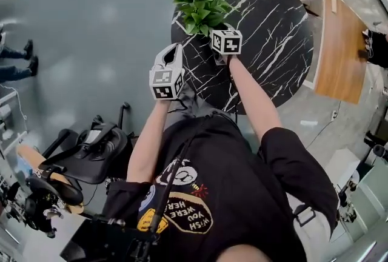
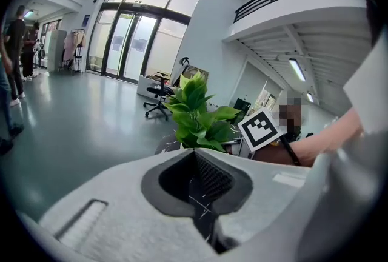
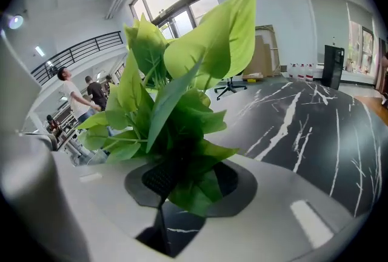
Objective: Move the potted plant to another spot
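The potted plant (image 3: 173, 103), just ahead of the empty, pressed-together left hand-held gripper (image 2: 203, 191) at the counter (image 1: 273, 42) rim, was pinched only by low leaves in the right hand-held gripper (image 3: 176, 194), so stems could be torn and the pot dropped when lifted.

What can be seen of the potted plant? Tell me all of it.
The potted plant shows as a bushy clump of broad, pointed, bright green leaves, upright and spreading; whether they are real or artificial cannot be told. The foliage and the gripper hide its pot. It stands at the left edge of the round black table with white veins. The right gripper reaches into its base, with its jaws apparently closed on the lower stems and leaves. Nothing else touches it.
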